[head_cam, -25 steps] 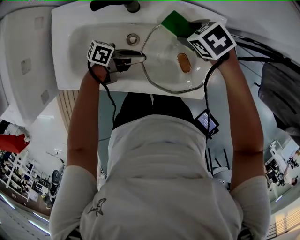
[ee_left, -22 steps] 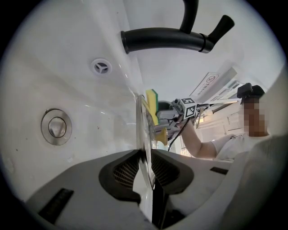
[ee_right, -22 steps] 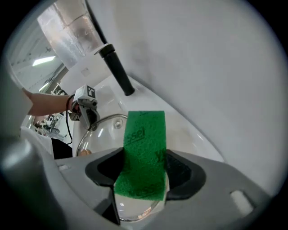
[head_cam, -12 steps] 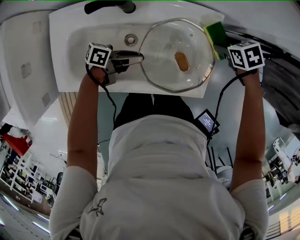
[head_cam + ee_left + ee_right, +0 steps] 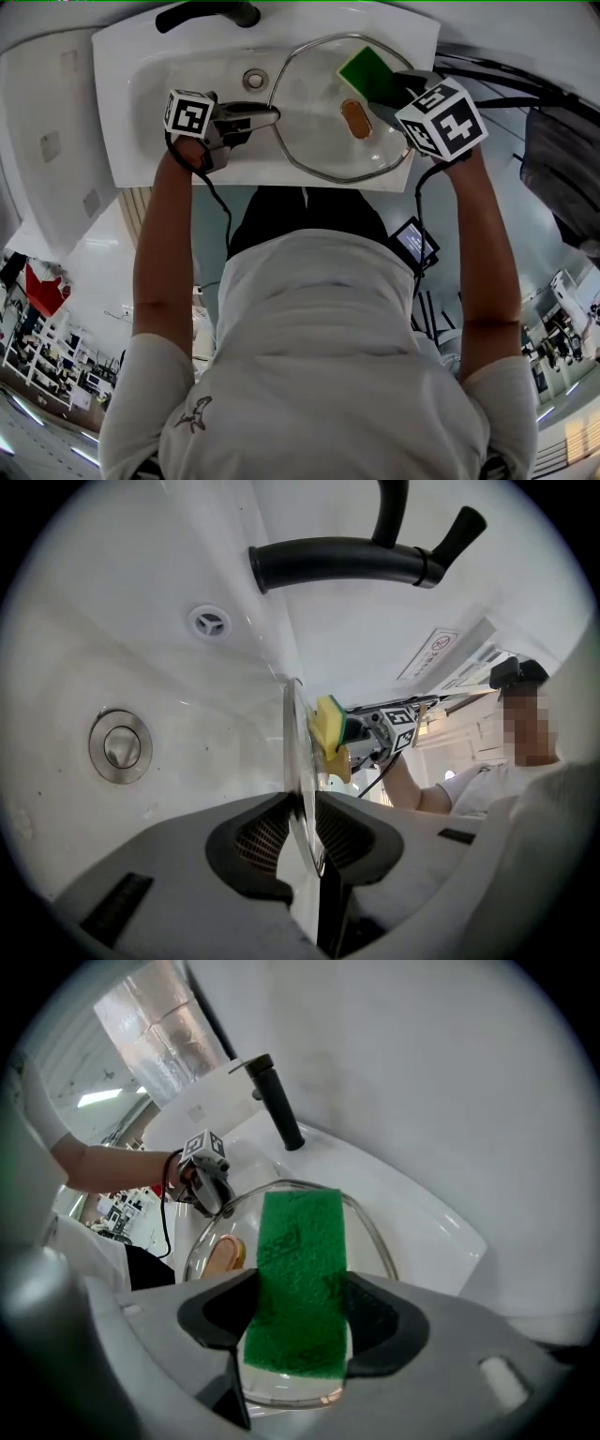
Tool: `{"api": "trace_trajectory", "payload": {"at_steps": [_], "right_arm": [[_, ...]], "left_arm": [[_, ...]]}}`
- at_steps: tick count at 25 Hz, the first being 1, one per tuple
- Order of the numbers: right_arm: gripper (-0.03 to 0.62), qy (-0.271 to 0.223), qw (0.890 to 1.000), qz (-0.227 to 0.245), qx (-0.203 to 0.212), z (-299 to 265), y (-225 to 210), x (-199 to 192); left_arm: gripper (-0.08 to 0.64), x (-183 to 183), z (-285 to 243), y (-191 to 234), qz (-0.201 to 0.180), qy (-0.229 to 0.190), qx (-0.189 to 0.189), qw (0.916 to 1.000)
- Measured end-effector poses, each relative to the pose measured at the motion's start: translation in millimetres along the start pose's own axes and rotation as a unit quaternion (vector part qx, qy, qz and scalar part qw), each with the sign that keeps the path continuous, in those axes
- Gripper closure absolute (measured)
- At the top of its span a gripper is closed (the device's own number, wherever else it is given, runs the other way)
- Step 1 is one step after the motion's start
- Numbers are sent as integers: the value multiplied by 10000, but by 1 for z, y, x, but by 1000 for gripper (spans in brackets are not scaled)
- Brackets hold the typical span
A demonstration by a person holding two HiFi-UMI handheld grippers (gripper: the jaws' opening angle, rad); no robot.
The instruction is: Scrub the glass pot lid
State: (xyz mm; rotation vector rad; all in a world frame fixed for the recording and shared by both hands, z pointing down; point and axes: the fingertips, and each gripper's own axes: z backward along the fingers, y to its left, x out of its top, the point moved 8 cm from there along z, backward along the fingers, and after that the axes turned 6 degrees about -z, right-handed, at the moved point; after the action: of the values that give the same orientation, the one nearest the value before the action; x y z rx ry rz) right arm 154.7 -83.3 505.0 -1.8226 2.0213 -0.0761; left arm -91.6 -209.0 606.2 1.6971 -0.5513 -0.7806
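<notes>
The glass pot lid (image 5: 314, 122), with a metal rim and a brown knob (image 5: 355, 118), lies over the white sink basin (image 5: 159, 80). My left gripper (image 5: 267, 112) is shut on the lid's left rim; in the left gripper view the rim (image 5: 298, 761) runs edge-on between the jaws (image 5: 305, 841). My right gripper (image 5: 380, 86) is shut on a green and yellow sponge (image 5: 367, 75) over the lid's upper right part. The sponge (image 5: 300, 1279) shows green side up; its yellow side (image 5: 328, 728) seems to rest on the glass (image 5: 366, 1232).
A black faucet (image 5: 206, 13) arches over the basin's far side, also seen in the left gripper view (image 5: 337, 564). The drain (image 5: 253, 80) lies left of the lid, with an overflow hole (image 5: 208, 622) in the basin wall. White sink ledges surround the basin.
The right gripper with the sponge swung from the lid's top out past its right rim, then back over the upper right glass. The left gripper and lid stayed put.
</notes>
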Motion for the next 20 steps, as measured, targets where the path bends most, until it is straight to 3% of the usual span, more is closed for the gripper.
{"api": "trace_trajectory", "payload": {"at_steps": [5,14,17,20], "right_arm": [[307,104,9995,-247,-158,10,-25,-24],[307,250,9895,-1343,-466,32,-82,-93],[307,415,9900,-1198,-626,35,-82,-93],[307,365,9938,-765,-716,38,-69,-59]], "left_arm": [[472,2,0,-4,6,48,51,10000],[472,0,-1,-2,18,67,52,10000],[472,0,0,1,-5,13,40,10000],[472,1,1,0,-5,-14,31,10000]]}}
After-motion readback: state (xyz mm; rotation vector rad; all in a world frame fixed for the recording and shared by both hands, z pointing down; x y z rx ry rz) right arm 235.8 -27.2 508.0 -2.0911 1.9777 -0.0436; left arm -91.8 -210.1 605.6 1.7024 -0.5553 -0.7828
